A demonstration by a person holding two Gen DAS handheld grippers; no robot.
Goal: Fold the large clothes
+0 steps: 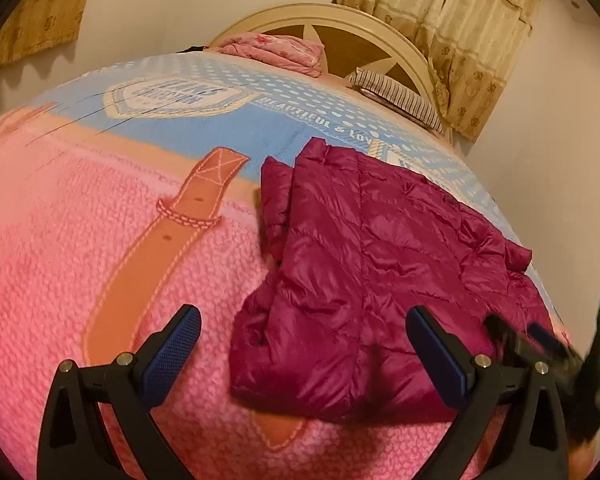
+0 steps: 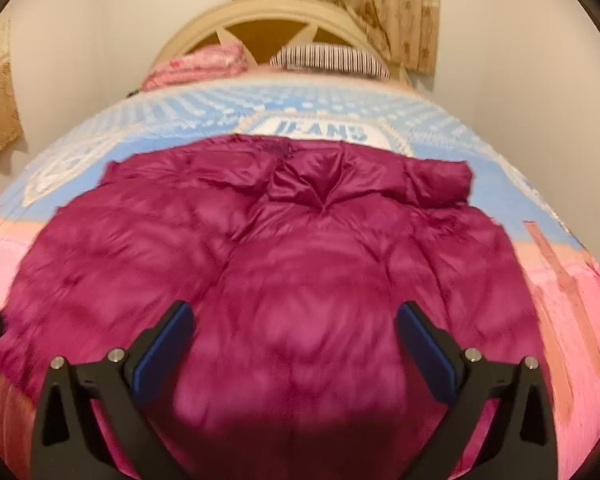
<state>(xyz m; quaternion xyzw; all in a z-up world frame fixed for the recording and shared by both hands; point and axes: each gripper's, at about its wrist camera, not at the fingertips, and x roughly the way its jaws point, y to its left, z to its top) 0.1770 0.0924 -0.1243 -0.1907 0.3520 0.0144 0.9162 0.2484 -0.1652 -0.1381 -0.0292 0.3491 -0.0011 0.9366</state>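
A magenta quilted puffer jacket (image 1: 364,264) lies on the pink and blue bed cover (image 1: 80,248), partly folded, its left edge bunched. My left gripper (image 1: 304,320) is open and empty, hovering over the jacket's near left edge. In the right wrist view the jacket (image 2: 284,264) fills the middle, its collar toward the headboard. My right gripper (image 2: 296,316) is open and empty just above the jacket's lower body. The right gripper also shows blurred at the right edge of the left wrist view (image 1: 540,344).
The bed cover (image 2: 572,280) spreads around the jacket. A folded pink quilt (image 1: 276,50) and a striped pillow (image 1: 396,94) lie by the cream headboard (image 1: 340,12). Curtains (image 1: 460,20) hang behind on the right. A wall runs along the bed's left side.
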